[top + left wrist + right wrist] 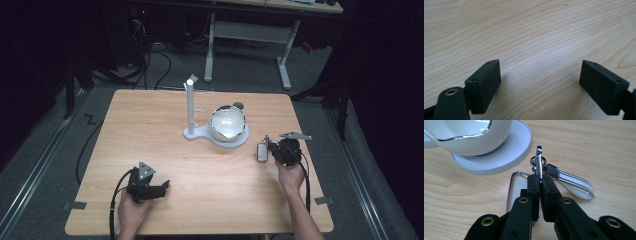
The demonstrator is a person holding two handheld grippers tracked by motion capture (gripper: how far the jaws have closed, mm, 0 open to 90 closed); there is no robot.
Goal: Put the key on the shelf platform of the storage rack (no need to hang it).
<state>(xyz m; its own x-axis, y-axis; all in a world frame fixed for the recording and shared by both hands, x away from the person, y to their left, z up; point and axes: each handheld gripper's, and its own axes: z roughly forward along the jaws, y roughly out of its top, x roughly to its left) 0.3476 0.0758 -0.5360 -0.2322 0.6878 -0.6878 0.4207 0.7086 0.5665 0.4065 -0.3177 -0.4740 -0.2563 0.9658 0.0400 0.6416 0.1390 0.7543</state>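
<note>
Gripping a metal clip (539,160) edge-on, the right gripper (539,180) has its jaws closed tight on it; a strap (574,183) and a clear tag (515,187) hang off the clip, low over the table (165,120). In the high view that gripper (272,148) sits right of the stand (192,131), near its base. A bowl (227,122) rests on that base. The left gripper (540,82) is wide open, holding nothing, low over bare wood at front left.

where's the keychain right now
The keychain is clamped by its metal clasp in the right gripper, at the table's right side in the high view, just right of the white stand's round base holding the bowl.
</note>
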